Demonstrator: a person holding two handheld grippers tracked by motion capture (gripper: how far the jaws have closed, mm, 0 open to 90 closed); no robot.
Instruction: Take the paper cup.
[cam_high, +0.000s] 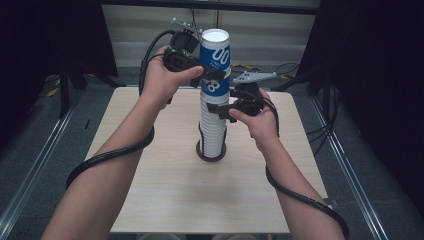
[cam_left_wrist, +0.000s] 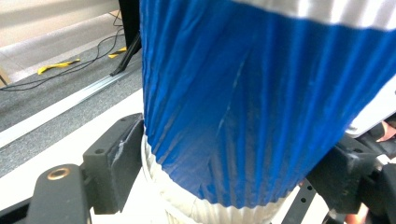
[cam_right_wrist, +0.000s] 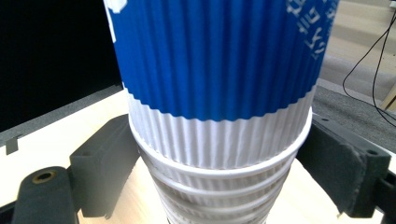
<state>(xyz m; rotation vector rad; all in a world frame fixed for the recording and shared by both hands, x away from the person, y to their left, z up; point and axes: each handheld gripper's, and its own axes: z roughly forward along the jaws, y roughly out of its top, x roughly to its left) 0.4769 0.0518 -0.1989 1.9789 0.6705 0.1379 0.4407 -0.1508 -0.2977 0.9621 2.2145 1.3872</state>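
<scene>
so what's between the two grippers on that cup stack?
In the high view, a short run of the cup stack itself: the left gripper clamps the top blue cup, the right gripper holds the white cups just below. Nothing else lies between.

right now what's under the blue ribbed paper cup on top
A tall stack of white ribbed paper cups nests under the blue ribbed paper cup, standing in a dark round holder on the wooden table. The holder's centre is covered.

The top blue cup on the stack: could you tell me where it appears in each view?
High view: top blue cup at upper centre, between both grippers.
Left gripper view: it covers the upper right, between the jaws.
Right gripper view: top centre, above the white rims.
Shared landmark: the white cup stack beneath it.
</scene>
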